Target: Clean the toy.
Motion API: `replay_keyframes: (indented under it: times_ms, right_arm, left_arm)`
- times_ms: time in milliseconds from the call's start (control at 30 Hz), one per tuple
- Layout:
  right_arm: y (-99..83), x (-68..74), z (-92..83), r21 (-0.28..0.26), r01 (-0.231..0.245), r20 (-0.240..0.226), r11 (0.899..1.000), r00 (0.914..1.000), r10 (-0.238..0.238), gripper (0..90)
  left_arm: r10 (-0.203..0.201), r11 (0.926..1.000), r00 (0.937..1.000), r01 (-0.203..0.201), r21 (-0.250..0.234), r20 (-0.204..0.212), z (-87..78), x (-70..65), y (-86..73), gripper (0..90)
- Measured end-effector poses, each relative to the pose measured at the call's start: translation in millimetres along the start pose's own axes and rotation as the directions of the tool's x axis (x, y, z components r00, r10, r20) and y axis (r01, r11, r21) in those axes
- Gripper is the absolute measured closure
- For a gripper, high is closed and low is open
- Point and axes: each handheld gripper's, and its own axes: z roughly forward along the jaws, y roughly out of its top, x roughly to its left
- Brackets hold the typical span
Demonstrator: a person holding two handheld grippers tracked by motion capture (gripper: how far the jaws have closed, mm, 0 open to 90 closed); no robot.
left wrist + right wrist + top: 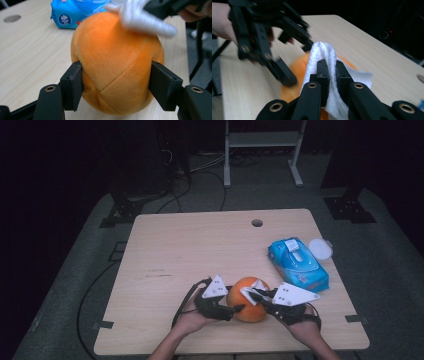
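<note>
An orange plush ball (247,301) rests on the wooden table (200,245) near its front edge. My left gripper (239,309) comes in from the left and is shut on the ball; in the left gripper view its black pads (73,85) press into both sides of the ball (117,62). My right gripper (252,294) reaches in from the right and is shut on a white wipe (255,286). In the right gripper view the jaws (331,68) pinch the folded wipe (322,52) just over the top of the ball (297,70).
A blue pack of wet wipes (298,264) lies right of the ball, with a round white lid (320,248) beyond it near the right edge. A cable hole (257,223) sits at the table's far side. A metal frame stands on the floor behind.
</note>
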Motion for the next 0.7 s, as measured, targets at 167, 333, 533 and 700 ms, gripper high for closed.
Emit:
replay_keyframes:
  times_ms: [167, 333, 533, 700]
  right_arm:
    - [11.6, 11.0, 10.7, 0.026, 0.063, -0.042, 0.998, 0.9972, -0.062, 84.0]
    - [5.0, -3.8, 3.6, 0.057, 0.031, 0.013, 0.998, 0.9994, -0.032, 84.0]
    - [-12.0, -18.9, -6.1, 0.058, -0.052, 0.018, 0.997, 0.9985, 0.051, 84.0]
    - [-15.4, -20.8, -9.0, 0.049, -0.08, 0.015, 0.996, 0.9967, 0.079, 83.9]
  left_arm:
    - [0.061, 0.9979, 0.9979, -0.061, 0.024, -0.021, 1.5, -9.3, 3.0, 33.8]
    - [0.036, 0.9991, 0.9993, -0.036, 0.023, 0.002, 2.8, -2.7, -3.8, 32.5]
    - [-0.12, 0.9925, 0.9889, 0.121, -0.011, 0.087, 5.2, 13.1, -9.5, 16.6]
    - [-0.203, 0.978, 0.9683, 0.208, -0.016, 0.145, 9.1, 19.0, -13.6, 21.8]
